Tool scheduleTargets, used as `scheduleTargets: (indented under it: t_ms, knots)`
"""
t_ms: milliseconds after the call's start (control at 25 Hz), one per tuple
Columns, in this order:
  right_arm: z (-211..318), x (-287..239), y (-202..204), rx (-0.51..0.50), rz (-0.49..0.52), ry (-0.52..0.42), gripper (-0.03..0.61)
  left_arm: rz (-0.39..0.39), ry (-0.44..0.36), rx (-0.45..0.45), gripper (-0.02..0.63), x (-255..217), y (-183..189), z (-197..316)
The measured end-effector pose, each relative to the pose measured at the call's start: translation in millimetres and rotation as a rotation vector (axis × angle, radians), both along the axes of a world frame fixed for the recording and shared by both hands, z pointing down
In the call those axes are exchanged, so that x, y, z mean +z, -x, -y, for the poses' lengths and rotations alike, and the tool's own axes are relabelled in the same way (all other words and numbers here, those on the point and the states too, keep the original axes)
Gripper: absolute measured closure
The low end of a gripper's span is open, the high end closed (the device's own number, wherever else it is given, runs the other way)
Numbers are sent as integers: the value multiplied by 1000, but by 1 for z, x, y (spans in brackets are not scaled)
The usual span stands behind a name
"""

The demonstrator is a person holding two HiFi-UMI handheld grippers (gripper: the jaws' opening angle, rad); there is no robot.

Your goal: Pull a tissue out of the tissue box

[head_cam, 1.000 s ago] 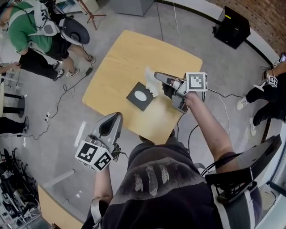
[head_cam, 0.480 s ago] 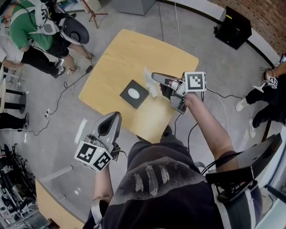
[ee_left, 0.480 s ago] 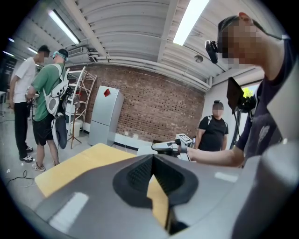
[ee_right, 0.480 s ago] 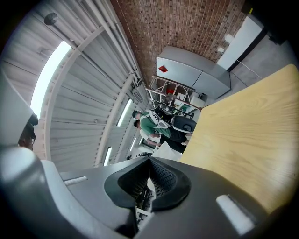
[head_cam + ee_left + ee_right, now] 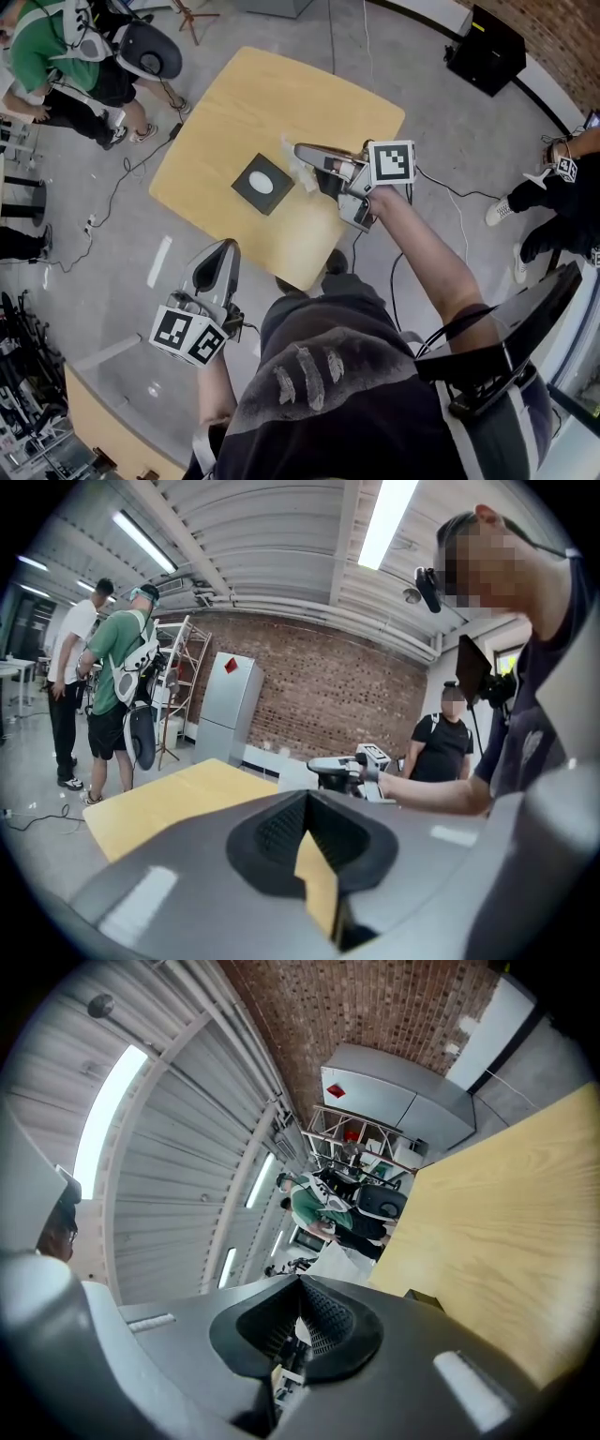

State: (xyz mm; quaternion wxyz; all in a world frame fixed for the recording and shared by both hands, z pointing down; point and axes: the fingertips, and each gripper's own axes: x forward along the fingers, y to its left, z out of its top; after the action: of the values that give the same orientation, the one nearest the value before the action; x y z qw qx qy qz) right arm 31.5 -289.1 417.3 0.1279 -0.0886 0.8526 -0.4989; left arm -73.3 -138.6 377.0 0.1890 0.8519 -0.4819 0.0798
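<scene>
Your right tool (image 5: 304,152) pinches the tissue (image 5: 300,175), likely limp, featherlight and easily torn, by its top edge just beside the tissue box (image 5: 262,184) on the tabletop (image 5: 281,94), while your left tool (image 5: 228,247) hangs closed and empty.

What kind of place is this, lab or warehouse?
Probably a workshop-style lab set up for recording: a brick wall, a bare floor with loose cables, and a person in green wearing a harness rig.
</scene>
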Motion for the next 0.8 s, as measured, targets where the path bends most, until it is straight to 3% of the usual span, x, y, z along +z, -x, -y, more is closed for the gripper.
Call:
scheduleTargets:
  t_ms: [400, 800]
  knots:
    - [-18, -9, 17, -6, -62, -12, 580, -36, -32, -10, 612, -3, 16, -16]
    - [-81, -13, 85, -6, -131, -49, 580, -99, -85, -17, 612, -2, 94, -66]
